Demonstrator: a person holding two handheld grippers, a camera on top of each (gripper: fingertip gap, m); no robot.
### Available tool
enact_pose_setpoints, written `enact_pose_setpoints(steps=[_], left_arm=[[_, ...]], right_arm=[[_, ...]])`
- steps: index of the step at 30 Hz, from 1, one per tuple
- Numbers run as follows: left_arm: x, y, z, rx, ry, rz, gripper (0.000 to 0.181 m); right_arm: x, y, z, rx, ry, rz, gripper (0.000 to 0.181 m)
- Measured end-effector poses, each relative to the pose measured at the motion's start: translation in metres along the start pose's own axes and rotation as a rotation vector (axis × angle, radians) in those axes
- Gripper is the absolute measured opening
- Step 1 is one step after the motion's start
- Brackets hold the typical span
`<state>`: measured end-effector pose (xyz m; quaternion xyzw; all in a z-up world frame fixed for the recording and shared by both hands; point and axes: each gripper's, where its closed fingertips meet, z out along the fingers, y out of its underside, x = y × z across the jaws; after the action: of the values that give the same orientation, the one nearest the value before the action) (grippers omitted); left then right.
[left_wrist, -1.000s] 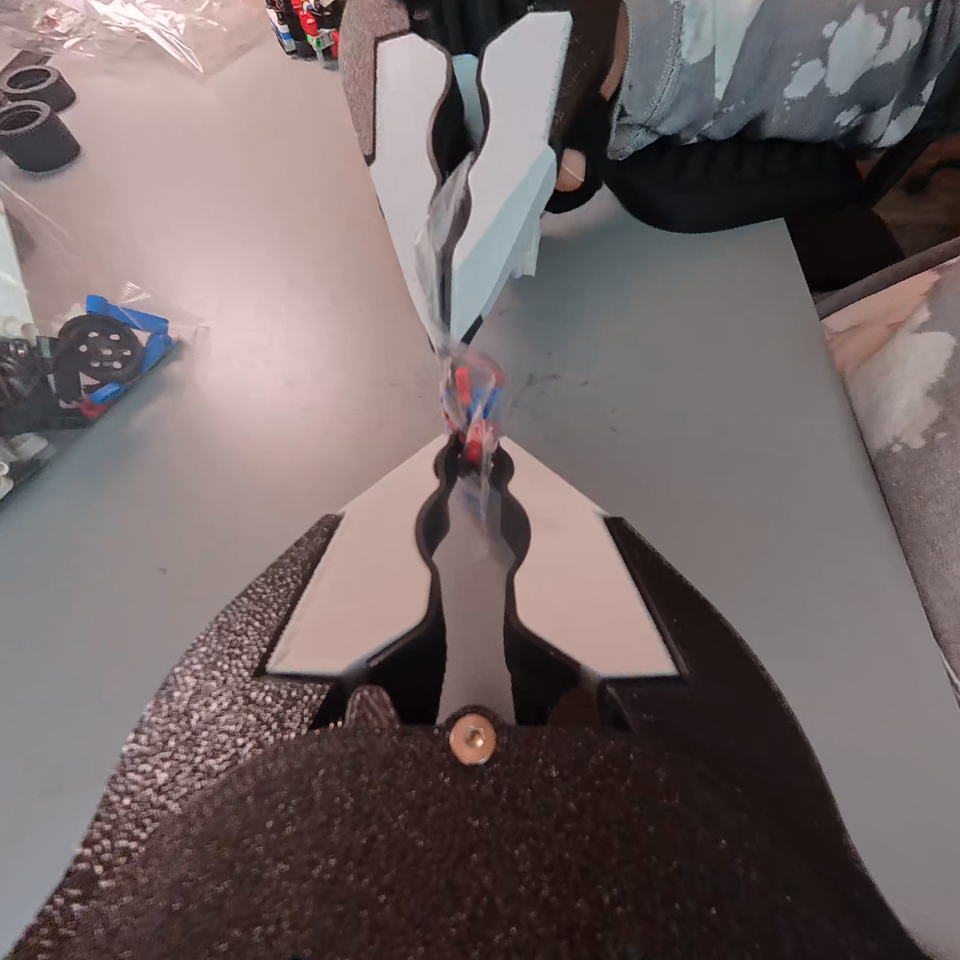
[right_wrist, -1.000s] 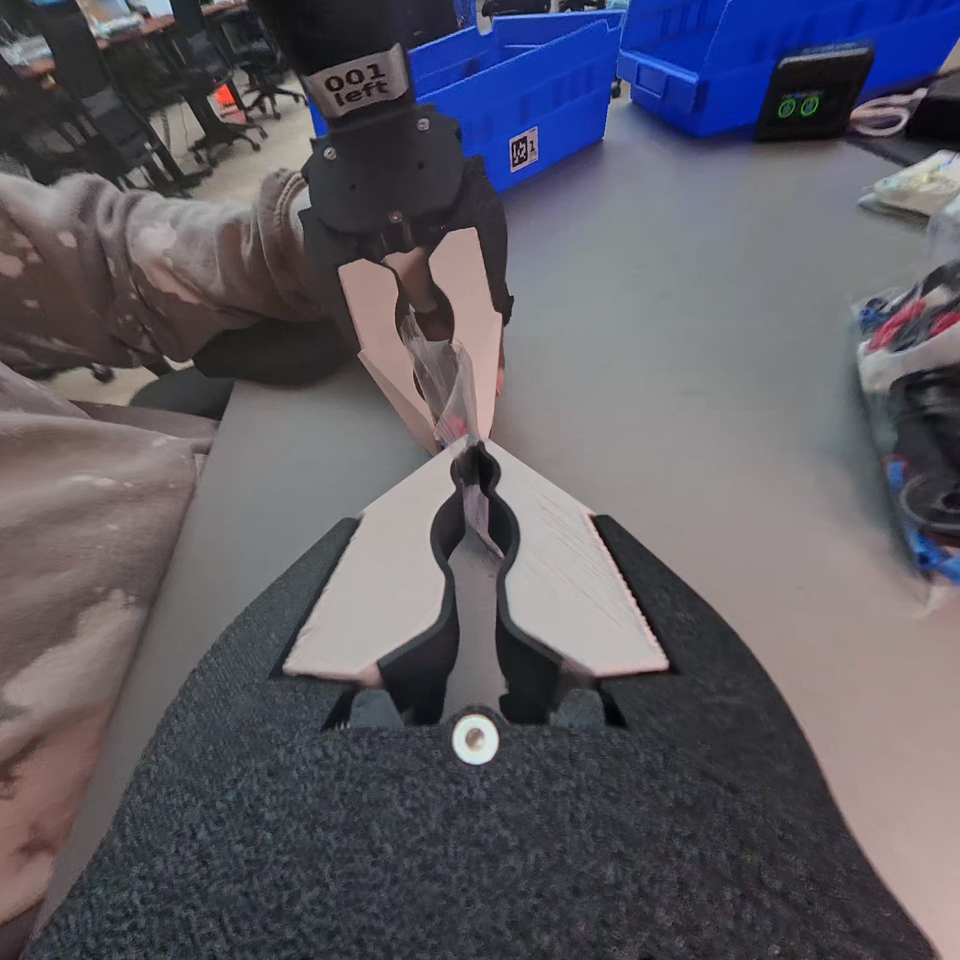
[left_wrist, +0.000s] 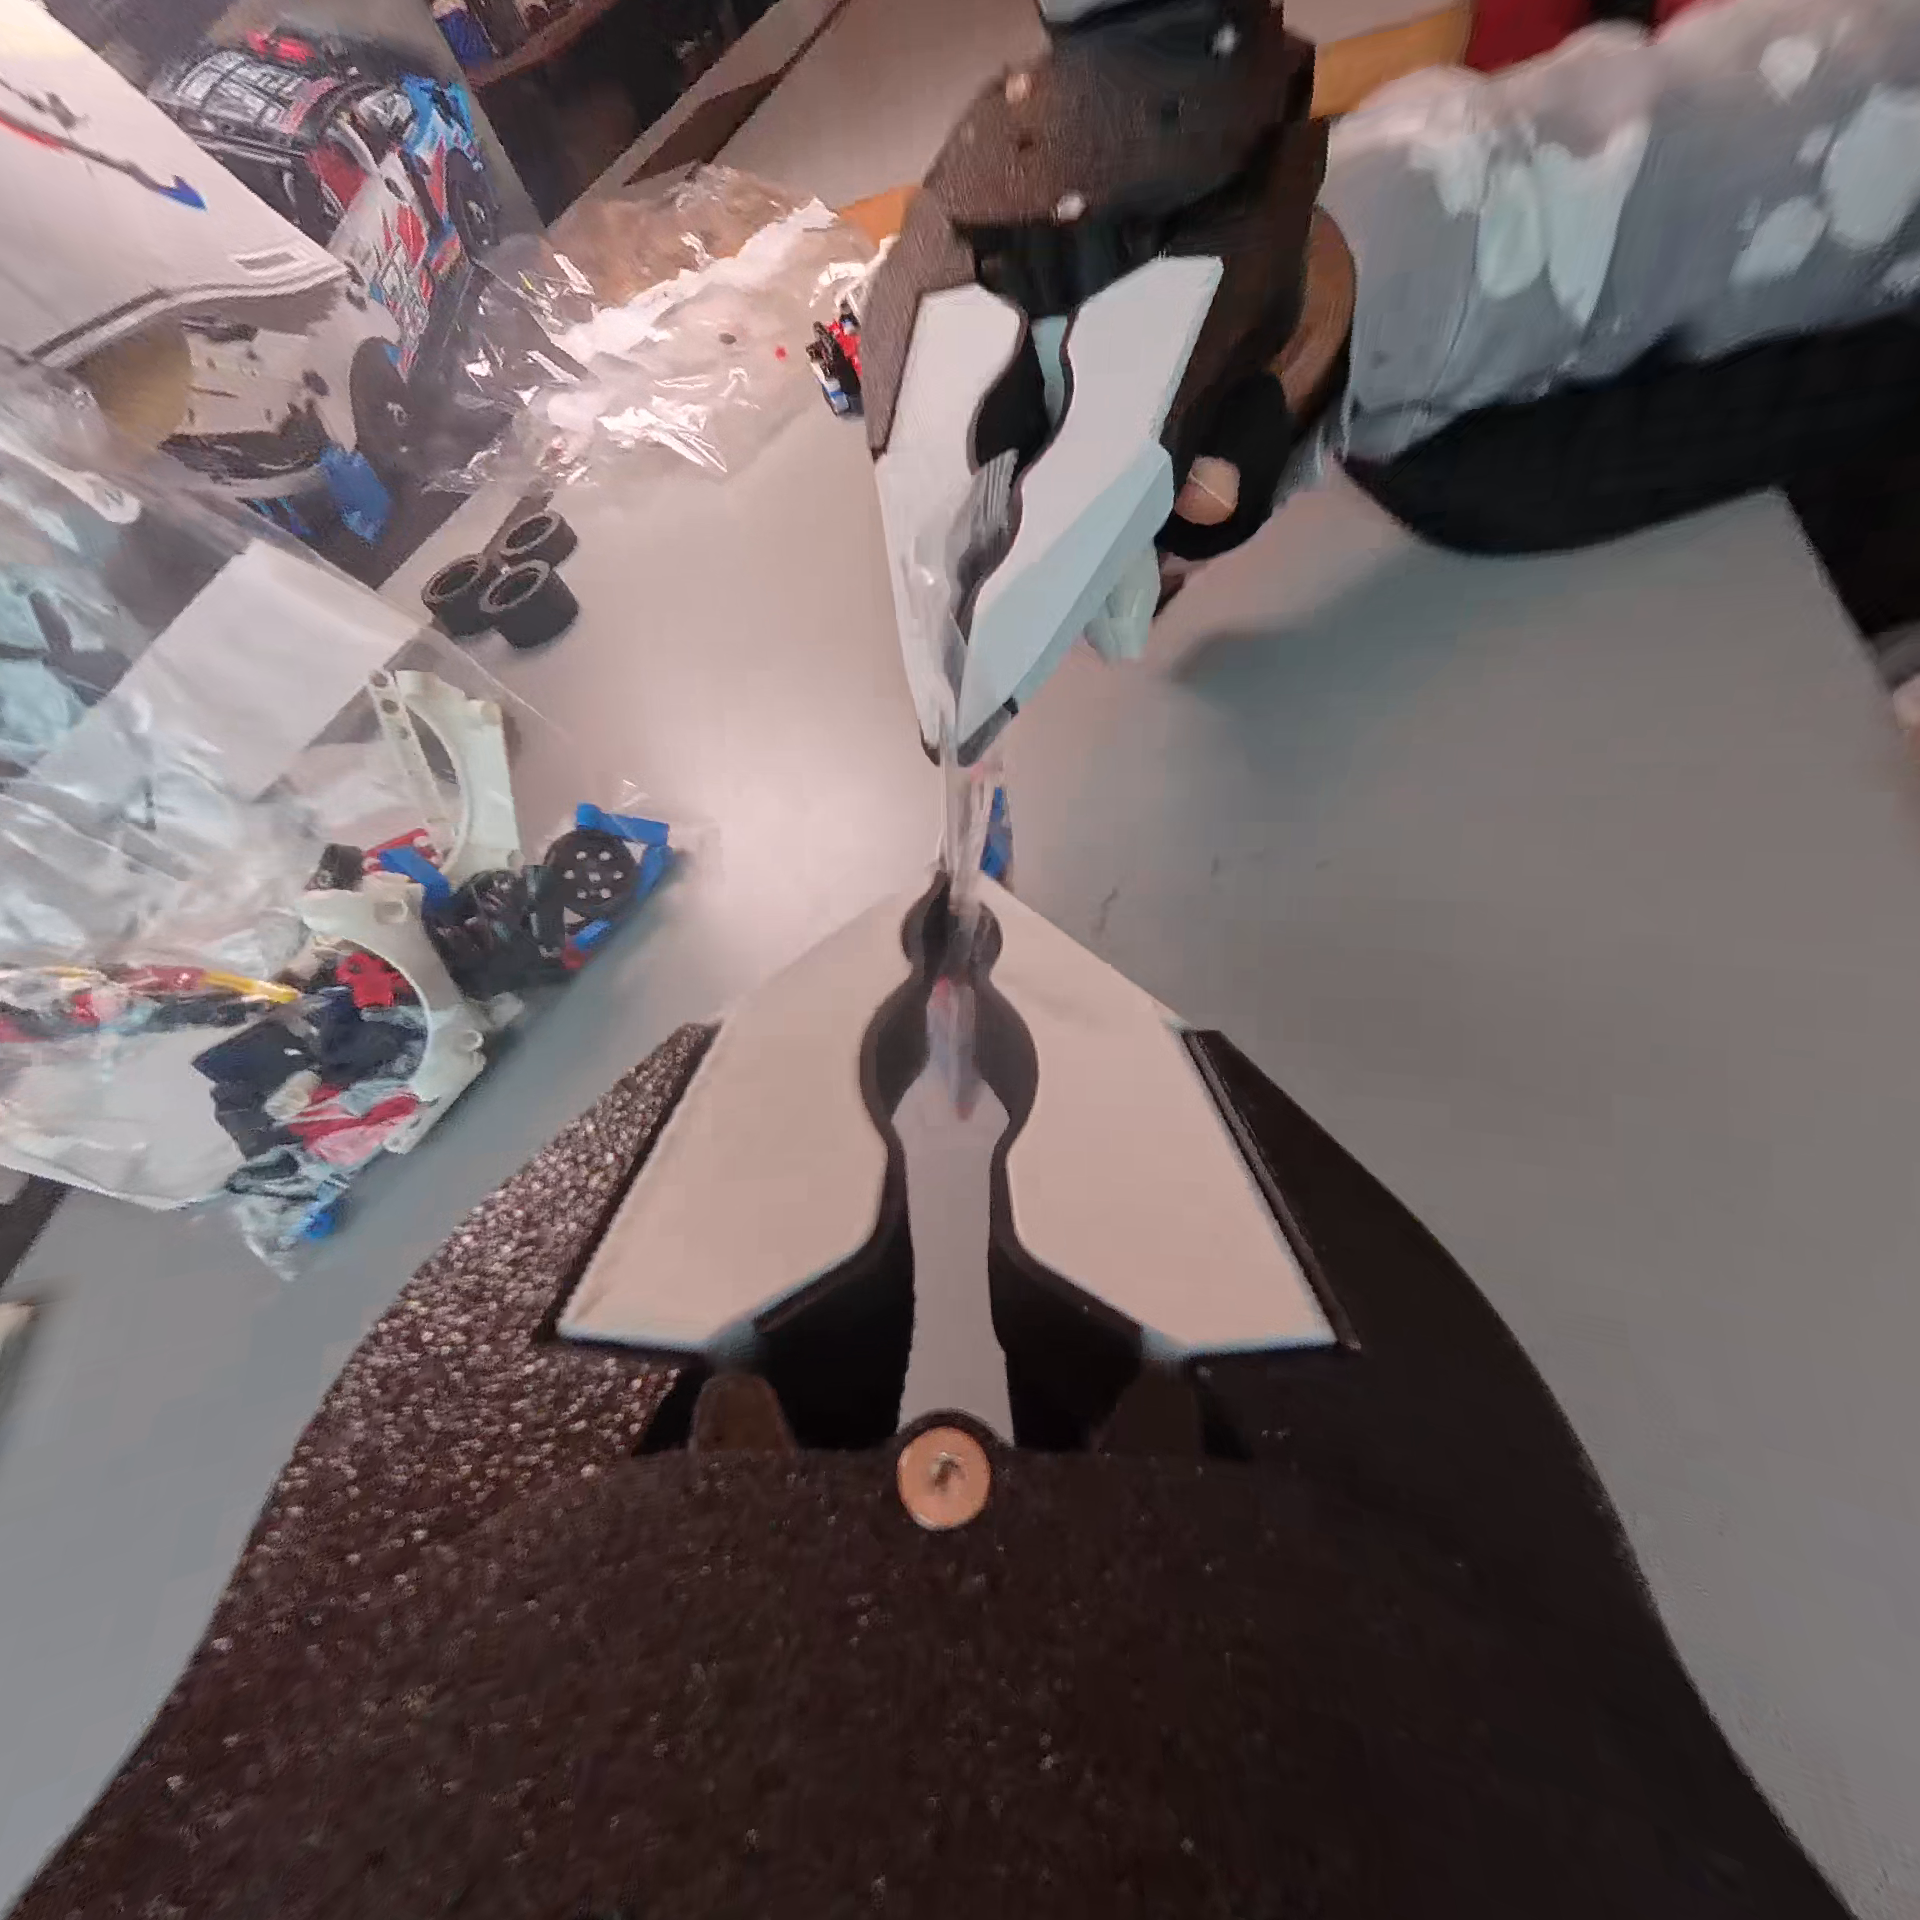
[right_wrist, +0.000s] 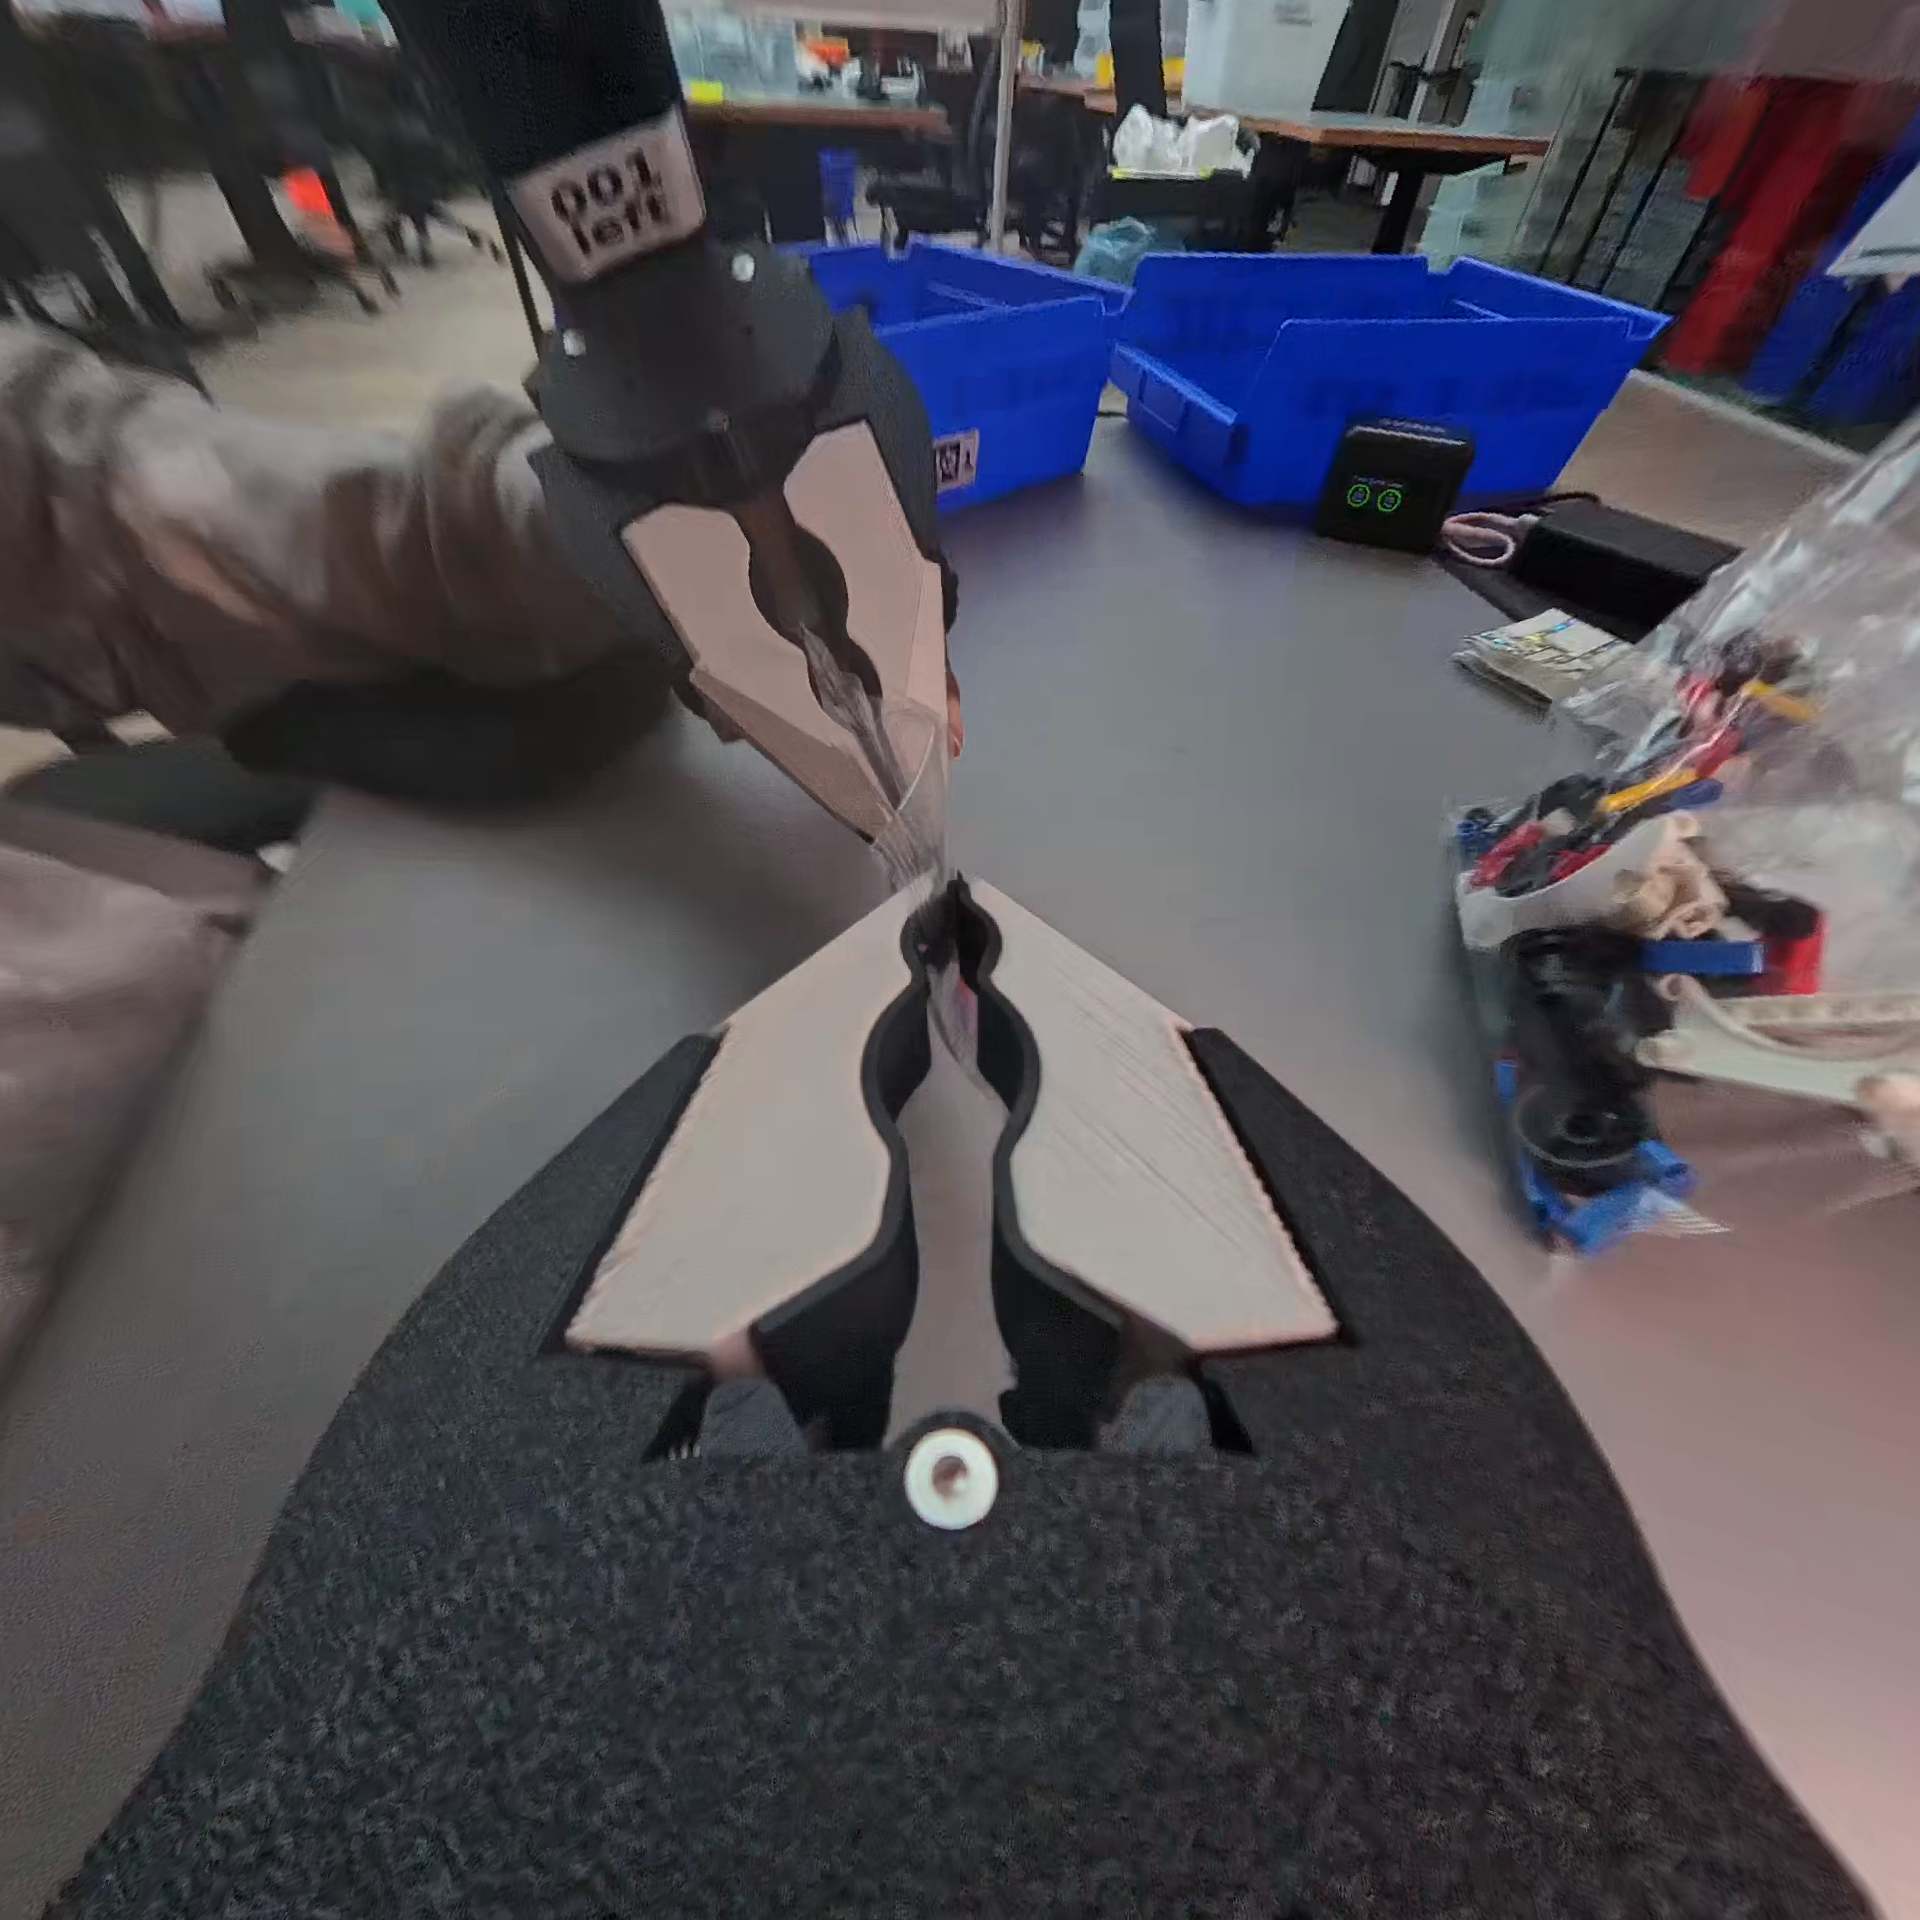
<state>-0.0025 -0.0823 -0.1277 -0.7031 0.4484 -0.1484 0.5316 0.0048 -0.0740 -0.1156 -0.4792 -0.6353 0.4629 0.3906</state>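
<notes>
While both claws are pinched together on the same small clear bag (left_wrist: 968, 831), the bag is stretched taut in the gap between them, its long axis running straight from one set of tips to the other. The left gripper (left_wrist: 951, 914) has its 2 fingers closed on the near end of the bag, and some plastic with red and blue bits trails back between them. Just beyond the bag, the right gripper (left_wrist: 961, 727) points down at it from above and clamps the far end; neither claw is nearer, since each holds 1 end. Seen from the other side, the right gripper (right_wrist: 951, 904) and left gripper (right_wrist: 894, 821) meet tip to tip over the grey table (right_wrist: 1195, 727), the bag lifted clear of it. Left of the bag lies a larger bag of toy parts (left_wrist: 343, 935). Farther off from the bag sit 3 black tyres (left_wrist: 504, 582).
</notes>
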Motion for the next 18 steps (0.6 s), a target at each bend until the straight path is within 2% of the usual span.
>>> enact_pose_setpoints(steps=[1, 2, 4, 8, 14, 18], left_arm=[[0.006, 0.009, 0.003, -0.042, 0.01, 0.075, 0.0], [0.013, 0.021, 0.007, -0.096, 0.04, 0.115, 0.0], [0.03, 0.038, 0.011, -0.167, 0.13, 0.08, 0.0], [0.044, 0.049, 0.011, -0.24, 0.28, -0.179, 0.001], [0.021, 0.057, 0.014, -0.249, 0.267, -0.762, 0.0], [0.014, 0.064, 0.017, -0.258, 0.241, -0.895, 0.0]], right_arm=[[-0.003, 0.01, 0.003, -0.057, 0.011, -0.076, 0.0], [-0.01, 0.025, 0.006, -0.128, -0.009, -0.109, 0.0], [-0.019, 0.046, 0.009, -0.219, -0.057, -0.084, 0.0], [-0.034, 0.061, 0.009, -0.348, -0.186, 0.173, 0.0], [-0.021, 0.068, 0.013, -0.327, -0.23, 0.725, 0.0], [-0.015, 0.068, 0.014, -0.31, -0.262, 0.86, 0.0]])
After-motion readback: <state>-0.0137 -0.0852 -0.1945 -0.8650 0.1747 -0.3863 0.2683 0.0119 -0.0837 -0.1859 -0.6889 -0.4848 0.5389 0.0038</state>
